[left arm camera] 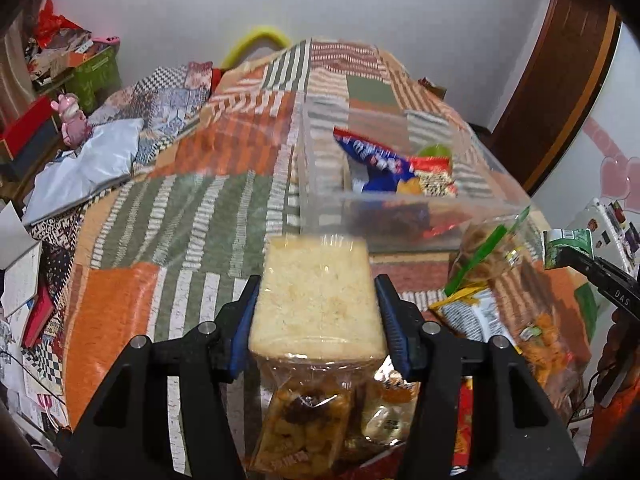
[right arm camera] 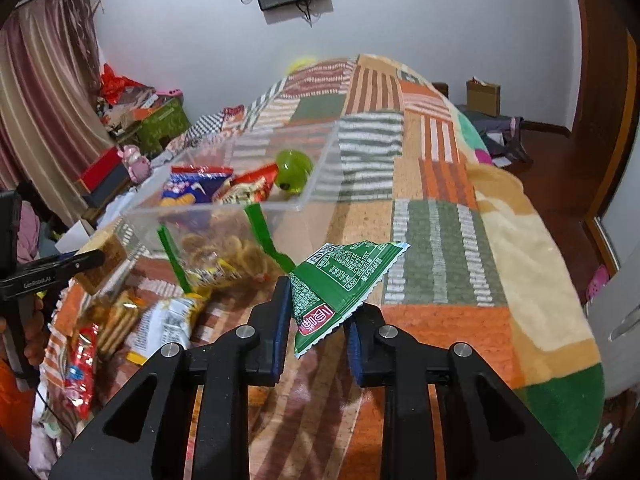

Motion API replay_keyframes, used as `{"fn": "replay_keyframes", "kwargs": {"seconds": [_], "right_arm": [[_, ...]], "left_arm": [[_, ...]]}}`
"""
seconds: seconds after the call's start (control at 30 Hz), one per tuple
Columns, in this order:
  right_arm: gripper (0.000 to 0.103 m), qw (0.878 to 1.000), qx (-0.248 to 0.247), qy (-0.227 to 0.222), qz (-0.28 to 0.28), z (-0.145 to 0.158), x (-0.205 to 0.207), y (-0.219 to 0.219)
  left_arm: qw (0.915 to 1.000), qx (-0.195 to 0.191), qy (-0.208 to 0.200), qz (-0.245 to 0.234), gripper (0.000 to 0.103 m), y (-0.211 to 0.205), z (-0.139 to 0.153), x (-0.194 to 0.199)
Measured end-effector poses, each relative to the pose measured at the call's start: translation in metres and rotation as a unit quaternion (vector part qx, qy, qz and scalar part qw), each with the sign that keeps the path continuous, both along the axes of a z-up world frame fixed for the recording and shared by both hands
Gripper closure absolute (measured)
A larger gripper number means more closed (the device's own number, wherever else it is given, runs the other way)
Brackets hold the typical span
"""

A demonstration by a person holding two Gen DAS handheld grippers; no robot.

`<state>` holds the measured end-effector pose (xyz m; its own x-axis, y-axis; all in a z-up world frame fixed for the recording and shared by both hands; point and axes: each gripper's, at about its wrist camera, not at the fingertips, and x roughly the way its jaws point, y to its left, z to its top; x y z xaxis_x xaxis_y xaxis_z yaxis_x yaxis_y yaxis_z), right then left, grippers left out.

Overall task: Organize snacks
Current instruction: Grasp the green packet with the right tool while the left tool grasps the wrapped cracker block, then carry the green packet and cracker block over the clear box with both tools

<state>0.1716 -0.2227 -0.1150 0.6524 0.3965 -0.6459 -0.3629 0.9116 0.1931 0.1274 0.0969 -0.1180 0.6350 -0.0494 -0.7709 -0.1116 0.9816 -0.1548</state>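
Observation:
My left gripper (left arm camera: 318, 300) is shut on a pale rice cracker block in clear wrap (left arm camera: 318, 292), held above the patchwork bedspread just in front of a clear plastic bin (left arm camera: 320, 184). The bin holds a blue-and-red snack bag (left arm camera: 376, 158), a red packet (left arm camera: 434, 172) and a green round thing (left arm camera: 436, 151). My right gripper (right arm camera: 320, 304) is shut on a small green snack packet (right arm camera: 344, 280), held above the bed right of the bin (right arm camera: 320, 184). The right gripper also shows at the right edge of the left wrist view (left arm camera: 600, 276).
Loose snacks lie on the bed near the bin: a clear bag of ring biscuits with green stripes (right arm camera: 224, 248), a yellow-white packet (right arm camera: 168, 324), crackers (right arm camera: 116, 320), a red packet (right arm camera: 80, 368). Boxes and clutter stand left of the bed (left arm camera: 60, 80).

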Motion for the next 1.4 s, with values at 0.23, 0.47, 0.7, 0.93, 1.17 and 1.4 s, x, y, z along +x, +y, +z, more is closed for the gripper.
{"fn": "replay_keyframes", "kwargs": {"seconds": [0.23, 0.47, 0.7, 0.93, 1.17, 1.4], "right_arm": [[0.081, 1.0, 0.009, -0.026, 0.009, 0.017, -0.001, 0.006], [0.081, 0.999, 0.018, -0.039, 0.02, 0.029, 0.001, 0.014], [0.081, 0.997, 0.024, -0.06, 0.033, 0.046, 0.006, 0.024], [0.081, 0.996, 0.024, -0.074, 0.048, 0.058, 0.017, 0.039], [0.081, 0.995, 0.023, -0.07, 0.06, 0.056, 0.033, 0.054], [0.081, 0.996, 0.006, -0.055, 0.071, 0.045, 0.054, 0.071]], "left_arm": [[0.9997, 0.007, -0.022, -0.011, 0.05, -0.008, 0.016, 0.004], [0.9994, 0.008, -0.032, -0.012, 0.05, -0.008, 0.029, 0.008], [0.9983, 0.011, -0.053, -0.021, 0.05, -0.01, 0.058, 0.016], [0.9969, 0.019, -0.068, -0.034, 0.05, -0.018, 0.076, 0.039], [0.9972, 0.004, -0.067, -0.035, 0.05, -0.02, 0.075, 0.07], [0.9979, 0.006, -0.06, -0.023, 0.05, -0.02, 0.058, 0.106]]}}
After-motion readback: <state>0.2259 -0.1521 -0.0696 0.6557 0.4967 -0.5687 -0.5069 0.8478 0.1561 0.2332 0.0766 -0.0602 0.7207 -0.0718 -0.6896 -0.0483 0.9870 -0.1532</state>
